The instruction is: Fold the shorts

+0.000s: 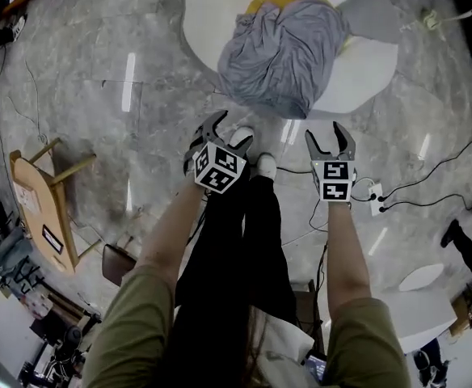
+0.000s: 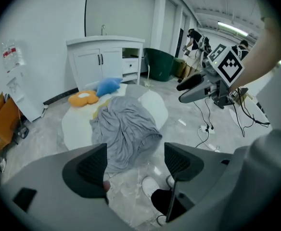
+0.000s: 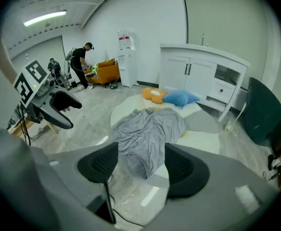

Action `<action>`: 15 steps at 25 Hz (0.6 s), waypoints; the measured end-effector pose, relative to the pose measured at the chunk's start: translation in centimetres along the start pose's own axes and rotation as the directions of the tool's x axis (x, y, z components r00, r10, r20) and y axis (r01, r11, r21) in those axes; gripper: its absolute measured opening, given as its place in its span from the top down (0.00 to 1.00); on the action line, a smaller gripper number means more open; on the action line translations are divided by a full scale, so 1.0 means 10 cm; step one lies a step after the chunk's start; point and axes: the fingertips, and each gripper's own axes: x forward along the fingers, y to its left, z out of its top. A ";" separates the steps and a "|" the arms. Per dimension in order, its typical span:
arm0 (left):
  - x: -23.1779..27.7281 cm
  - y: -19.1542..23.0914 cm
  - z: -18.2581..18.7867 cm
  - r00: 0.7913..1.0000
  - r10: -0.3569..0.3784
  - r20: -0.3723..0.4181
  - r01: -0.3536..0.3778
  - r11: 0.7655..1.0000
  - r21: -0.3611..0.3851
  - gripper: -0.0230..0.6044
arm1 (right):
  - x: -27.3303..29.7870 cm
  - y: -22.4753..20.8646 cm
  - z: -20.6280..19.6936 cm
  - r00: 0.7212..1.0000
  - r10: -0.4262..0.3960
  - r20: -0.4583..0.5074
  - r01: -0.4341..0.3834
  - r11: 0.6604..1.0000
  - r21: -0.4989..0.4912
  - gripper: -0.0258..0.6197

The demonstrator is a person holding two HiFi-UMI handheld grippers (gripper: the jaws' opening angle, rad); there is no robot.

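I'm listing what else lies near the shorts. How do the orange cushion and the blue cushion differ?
The orange cushion is orange; the blue cushion is light blue. The orange one lies flat with a lobed outline; the blue one looks plumper and longer. In the right gripper view the blue one sits nearer the white cabinet than the orange one. Both lie at the far edge of the white mat, beyond the grey shorts.

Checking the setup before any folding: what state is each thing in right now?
Shorts, crumpled in a heap on the mat, unfolded.
Mat, lying flat on the floor.
Left gripper, open, empty.
Right gripper, open, empty.
Cabinet doors, shut.
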 end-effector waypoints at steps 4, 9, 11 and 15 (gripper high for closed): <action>0.69 0.10 -0.46 0.998 -0.011 -0.066 0.009 0.999 -0.034 0.39 | 0.64 0.01 -0.57 0.997 0.014 -0.071 -0.016 1.000 -0.015 0.48; 1.50 0.22 -1.11 0.987 -0.021 -0.158 0.019 1.000 -0.014 0.39 | 1.25 -0.01 -1.03 0.997 0.004 -0.083 -0.004 1.000 -0.011 0.49; 1.78 0.25 -1.33 0.984 -0.010 -0.180 0.013 1.000 0.013 0.39 | 1.42 -0.02 -1.19 0.996 -0.003 -0.084 0.000 0.999 -0.033 0.49; 2.28 0.30 -1.60 0.985 0.031 -0.171 -0.017 0.996 0.087 0.39 | 1.69 -0.09 -1.44 0.997 -0.028 -0.067 0.024 0.997 -0.072 0.50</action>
